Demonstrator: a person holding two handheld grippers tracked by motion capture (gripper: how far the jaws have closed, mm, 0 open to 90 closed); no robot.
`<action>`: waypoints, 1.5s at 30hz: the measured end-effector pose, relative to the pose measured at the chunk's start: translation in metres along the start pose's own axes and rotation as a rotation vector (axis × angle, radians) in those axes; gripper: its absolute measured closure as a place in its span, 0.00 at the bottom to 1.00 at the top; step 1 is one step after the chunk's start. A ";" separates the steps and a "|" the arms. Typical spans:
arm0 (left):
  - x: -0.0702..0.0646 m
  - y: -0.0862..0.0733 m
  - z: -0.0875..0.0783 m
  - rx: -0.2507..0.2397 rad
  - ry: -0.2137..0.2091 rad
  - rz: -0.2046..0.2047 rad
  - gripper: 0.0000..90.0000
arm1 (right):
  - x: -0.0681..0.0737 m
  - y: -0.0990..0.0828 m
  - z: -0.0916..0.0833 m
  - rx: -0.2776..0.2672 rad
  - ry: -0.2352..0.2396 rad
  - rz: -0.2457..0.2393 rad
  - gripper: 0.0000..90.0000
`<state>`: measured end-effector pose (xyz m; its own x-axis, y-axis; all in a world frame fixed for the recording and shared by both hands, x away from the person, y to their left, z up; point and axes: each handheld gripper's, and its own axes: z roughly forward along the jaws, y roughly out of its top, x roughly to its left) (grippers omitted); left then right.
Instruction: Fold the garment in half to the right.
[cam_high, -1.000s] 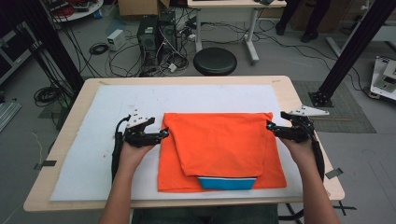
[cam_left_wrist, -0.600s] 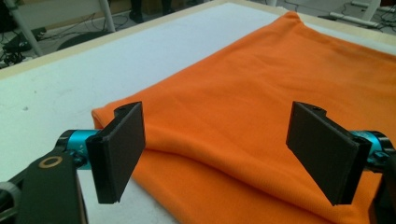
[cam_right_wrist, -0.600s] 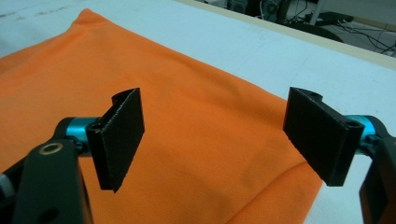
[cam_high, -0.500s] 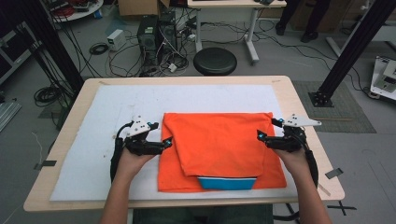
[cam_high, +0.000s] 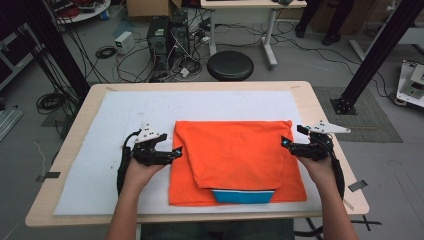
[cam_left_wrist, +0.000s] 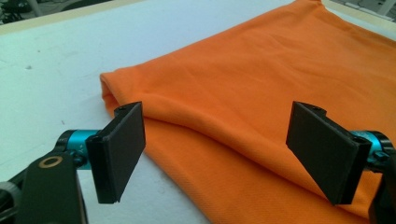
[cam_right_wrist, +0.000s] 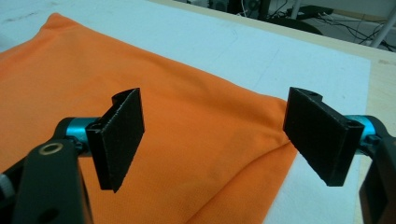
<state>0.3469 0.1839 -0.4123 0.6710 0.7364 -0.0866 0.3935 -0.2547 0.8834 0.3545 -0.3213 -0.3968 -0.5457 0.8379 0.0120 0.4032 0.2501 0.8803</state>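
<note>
A folded orange garment (cam_high: 235, 150) lies flat on the white mat (cam_high: 125, 115), and a blue strip (cam_high: 242, 196) peeks out under its near fold. My left gripper (cam_high: 176, 151) sits at the garment's left edge, pointing inward. Its jaws have just been opening and now stand wide. In the left gripper view (cam_left_wrist: 219, 140) the folded edge (cam_left_wrist: 280, 70) lies below them and the pads do not touch it. My right gripper (cam_high: 285, 143) mirrors this at the right edge. Its jaws have also just been opening. They stand apart over the cloth (cam_right_wrist: 70, 60) in the right gripper view (cam_right_wrist: 215, 135), gripping nothing.
The mat covers most of a wooden table (cam_high: 320, 110). Beyond the far edge are a black stool (cam_high: 230, 65), a computer tower (cam_high: 160, 35) and loose cables on the floor. A black frame post (cam_high: 380, 50) rises at the right.
Both grippers have shifted slightly toward me along the garment's side edges, and their jaws have spread a little wider. The garment lies as before.
</note>
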 end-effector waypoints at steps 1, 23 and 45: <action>0.000 0.000 0.001 0.003 -0.003 -0.007 0.22 | 0.000 -0.001 0.000 -0.001 0.000 -0.001 0.23; -0.010 -0.027 0.012 0.217 0.006 -0.008 0.22 | -0.004 -0.005 -0.003 -0.002 0.001 0.001 0.24; -0.070 -0.035 0.027 0.232 -0.090 0.048 0.40 | -0.006 -0.010 0.003 0.018 0.005 0.010 0.24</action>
<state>0.3032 0.1244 -0.4496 0.7417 0.6637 -0.0969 0.4866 -0.4331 0.7587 0.3559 -0.3272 -0.4074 -0.5455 0.8378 0.0229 0.4217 0.2507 0.8714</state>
